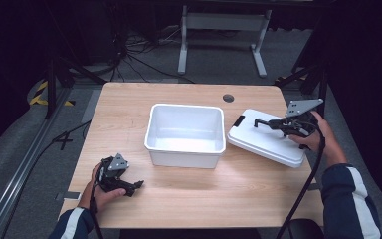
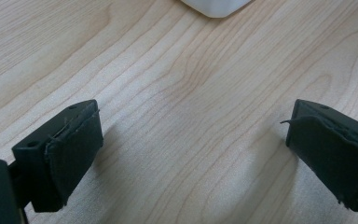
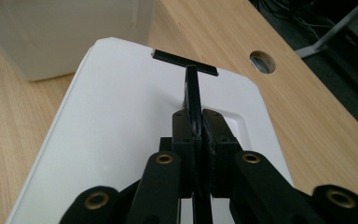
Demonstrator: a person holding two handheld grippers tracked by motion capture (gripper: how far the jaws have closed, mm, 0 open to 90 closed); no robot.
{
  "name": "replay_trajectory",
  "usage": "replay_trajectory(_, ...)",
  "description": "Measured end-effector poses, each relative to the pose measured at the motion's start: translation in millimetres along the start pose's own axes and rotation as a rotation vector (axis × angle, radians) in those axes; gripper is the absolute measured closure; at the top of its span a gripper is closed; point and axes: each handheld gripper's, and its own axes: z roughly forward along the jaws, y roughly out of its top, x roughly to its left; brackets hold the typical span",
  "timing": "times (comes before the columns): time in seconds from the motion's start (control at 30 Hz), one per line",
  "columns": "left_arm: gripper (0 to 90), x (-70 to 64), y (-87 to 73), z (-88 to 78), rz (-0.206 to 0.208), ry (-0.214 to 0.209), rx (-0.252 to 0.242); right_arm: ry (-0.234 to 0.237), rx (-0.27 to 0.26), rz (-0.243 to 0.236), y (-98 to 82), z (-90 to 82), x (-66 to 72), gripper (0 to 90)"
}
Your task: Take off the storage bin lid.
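Dark floor with loose cables and a white metal frame lies beyond a pale wooden table, which has a round cable hole near its far edge. At the left, near the table's front edge, the person's left hand rests the left gripper on the wood; in the left gripper view its two black padded jaws stand wide apart with only bare wood grain between them, and a corner of the white tub shows at the top of that view. In the middle of the table sits the white plastic tub, open at the top and upright. Just to its right, one end close to the tub's right wall, lies the white lid, flat on the table and angled toward the right edge, with a black handle at its end nearest the tub. Over the lid, the right hand holds the right gripper. In the right gripper view its jaws are pressed fully together, pinching a thin black upright strip that stands on the lid and joins a black bar at the lid's far edge.
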Motion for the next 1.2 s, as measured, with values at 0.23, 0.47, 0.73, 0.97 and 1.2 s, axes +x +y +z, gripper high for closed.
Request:
replay_trajectory(0.23,4.2,-0.1,0.0,0.1,-0.001,0.0,-0.001,0.022,0.039,0.017,-7.2,21.6,0.7,84.5)
replay_trajectory(0.47,4.2,0.0,0.0,0.0,0.0,0.0,0.0,0.033,0.054,0.017,-10.0,37.3,3.4,84.5)
replay_trajectory(0.73,4.2,-0.1,0.0,0.0,-0.001,0.0,0.0,0.035,0.108,0.013,-12.8,50.9,4.3,84.5)
replay_trajectory(0.97,4.2,0.0,0.0,0.1,0.0,0.0,-0.001,0.034,0.141,0.015,-16.4,55.1,3.1,84.4)
replay_trajectory(1.2,4.2,-0.1,0.0,0.1,0.0,0.001,-0.001,0.028,0.176,0.019,-18.5,57.4,1.9,84.4)
